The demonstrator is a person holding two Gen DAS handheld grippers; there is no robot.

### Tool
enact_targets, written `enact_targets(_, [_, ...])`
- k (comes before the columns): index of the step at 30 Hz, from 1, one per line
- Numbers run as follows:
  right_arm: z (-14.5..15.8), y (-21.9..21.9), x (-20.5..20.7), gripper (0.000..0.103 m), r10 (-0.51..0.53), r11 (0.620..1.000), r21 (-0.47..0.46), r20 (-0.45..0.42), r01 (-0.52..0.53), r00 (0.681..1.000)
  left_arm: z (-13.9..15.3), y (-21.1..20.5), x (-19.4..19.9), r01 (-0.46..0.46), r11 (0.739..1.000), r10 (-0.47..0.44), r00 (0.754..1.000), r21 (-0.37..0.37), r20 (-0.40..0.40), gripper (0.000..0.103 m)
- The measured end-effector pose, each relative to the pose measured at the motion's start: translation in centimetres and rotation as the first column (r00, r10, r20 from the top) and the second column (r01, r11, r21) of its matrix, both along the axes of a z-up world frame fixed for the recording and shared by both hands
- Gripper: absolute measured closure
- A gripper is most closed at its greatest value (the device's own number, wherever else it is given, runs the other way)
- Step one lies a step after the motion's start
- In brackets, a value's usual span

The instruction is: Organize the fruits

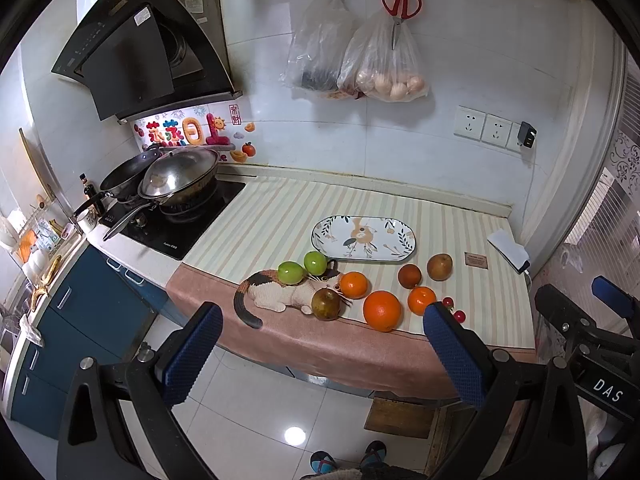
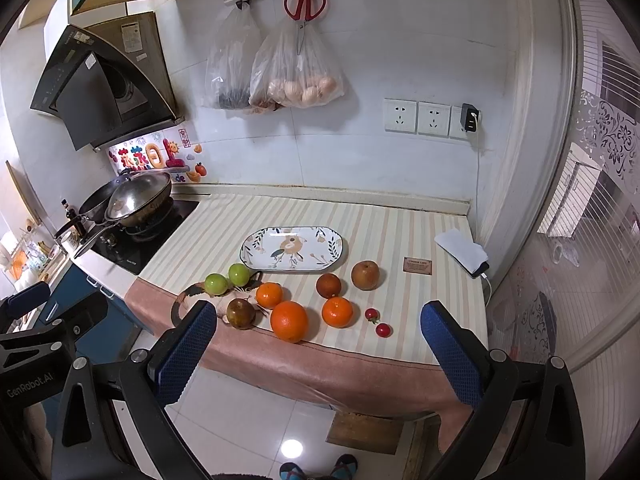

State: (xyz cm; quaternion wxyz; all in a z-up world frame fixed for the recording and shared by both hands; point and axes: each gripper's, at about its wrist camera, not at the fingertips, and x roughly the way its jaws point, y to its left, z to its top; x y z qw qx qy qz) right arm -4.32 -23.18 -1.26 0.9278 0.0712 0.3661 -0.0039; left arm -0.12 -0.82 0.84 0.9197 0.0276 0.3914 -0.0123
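Three glossy round oranges, two green apples and brownish fruits lie near the striped counter cloth's front edge, just before an oval floral plate. The left gripper and right gripper hover off the counter, jaws apart and empty.

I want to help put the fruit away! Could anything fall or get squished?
Maybe. The big orange sits close to the counter's front edge, so a nudge could roll it onto the floor. The two tiny red fruits are small and round, so wide fingers may flick them away or squash them. The brown fruit touches the cat toy, which might get dragged along with it.
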Motion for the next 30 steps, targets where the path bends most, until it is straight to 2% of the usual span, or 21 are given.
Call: enact_targets(30, [0.57, 0.13, -0.4, 0.0, 0.002, 1.0, 0.013, 0.002, -0.002, 1.0, 0.01, -0.05, -0.13, 0.0, 1.0, 0.0, 1.0, 0.0, 0.005, 0.0])
